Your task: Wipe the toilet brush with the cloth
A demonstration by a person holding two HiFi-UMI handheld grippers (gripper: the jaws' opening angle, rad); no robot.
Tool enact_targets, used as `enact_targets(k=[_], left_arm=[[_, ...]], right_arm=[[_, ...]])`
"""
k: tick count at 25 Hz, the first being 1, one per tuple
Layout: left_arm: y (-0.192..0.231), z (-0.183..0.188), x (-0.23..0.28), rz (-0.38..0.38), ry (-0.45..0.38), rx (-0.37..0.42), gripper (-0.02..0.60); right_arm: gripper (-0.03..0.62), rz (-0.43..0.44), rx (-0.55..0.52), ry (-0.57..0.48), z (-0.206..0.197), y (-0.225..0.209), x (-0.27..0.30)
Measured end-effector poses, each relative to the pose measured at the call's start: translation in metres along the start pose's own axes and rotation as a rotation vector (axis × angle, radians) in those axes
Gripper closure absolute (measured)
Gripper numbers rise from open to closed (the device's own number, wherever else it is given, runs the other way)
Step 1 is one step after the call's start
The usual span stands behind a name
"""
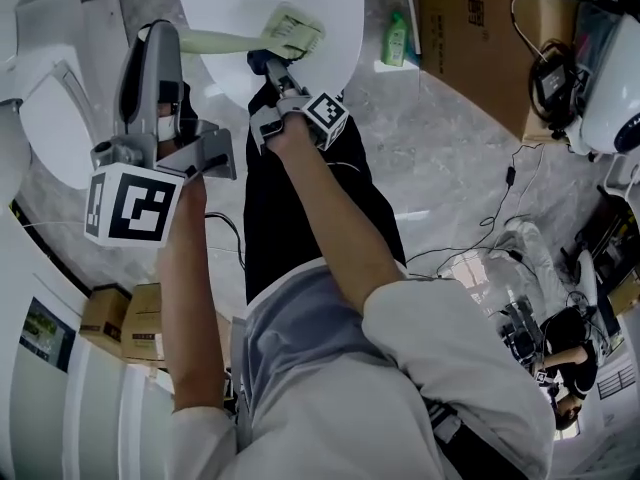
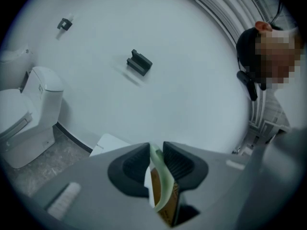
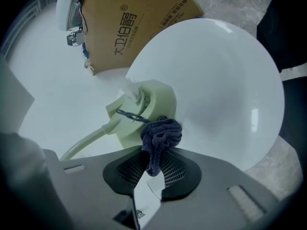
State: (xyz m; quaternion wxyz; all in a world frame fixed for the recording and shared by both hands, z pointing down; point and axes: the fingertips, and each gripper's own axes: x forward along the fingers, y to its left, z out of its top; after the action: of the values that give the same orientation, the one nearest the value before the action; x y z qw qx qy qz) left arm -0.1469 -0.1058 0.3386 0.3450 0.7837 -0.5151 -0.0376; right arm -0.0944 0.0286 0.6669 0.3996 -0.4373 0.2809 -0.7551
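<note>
Toilet brush (image 3: 144,105), pale green, sits a little left of centre in the right gripper view, with its head over the edge of the white round table (image 3: 225,75). In the head view it lies at the top centre, and its handle (image 1: 215,39) runs left toward the left gripper (image 1: 165,33).

The left gripper view shows that gripper's jaws drawn nearly together, with the thin handle pinched between the dark pads at the lower middle of the frame.

The right gripper (image 3: 152,169) has its jaws closed on a dark blue cloth (image 3: 162,132). The cloth bunches into a wad just above the pads and touches the lower edge of the brush head.

A cardboard box (image 3: 129,18) stands at the top of the right gripper view, behind the table. A white toilet (image 2: 24,114) stands on the floor at the left edge of the left gripper view.
</note>
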Motion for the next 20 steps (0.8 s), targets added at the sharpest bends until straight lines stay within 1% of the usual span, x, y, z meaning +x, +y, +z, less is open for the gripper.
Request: enact_targets(k=[2,6,10,13,20], left_arm=[[0.0,0.001,0.001,-0.001,-0.005,-0.003,0.581],[0.0,0.002,-0.001,0.023,-0.001,0.035,0.581],[-0.002,0.002,-0.003,0.033,0.0,0.058,0.581],[-0.007,0.001,-0.005,0.033,-0.005,0.074,0.581],[-0.019,-0.003,-0.008,0.024,-0.028,0.086,0.581]], right_arm=[[0.523,-0.006,-0.009,0.015,-0.004,0.002,-0.002],[0.523,0.014,-0.05,0.053,-0.008,0.006,-0.007],[0.523,-0.005,-0.063,0.094,-0.015,0.016,-0.015],[0.523,0.003,-0.066,0.112,-0.015,0.018,-0.02],[0.523,-0.012,-0.086,0.132,-0.01,0.024,-0.03]])
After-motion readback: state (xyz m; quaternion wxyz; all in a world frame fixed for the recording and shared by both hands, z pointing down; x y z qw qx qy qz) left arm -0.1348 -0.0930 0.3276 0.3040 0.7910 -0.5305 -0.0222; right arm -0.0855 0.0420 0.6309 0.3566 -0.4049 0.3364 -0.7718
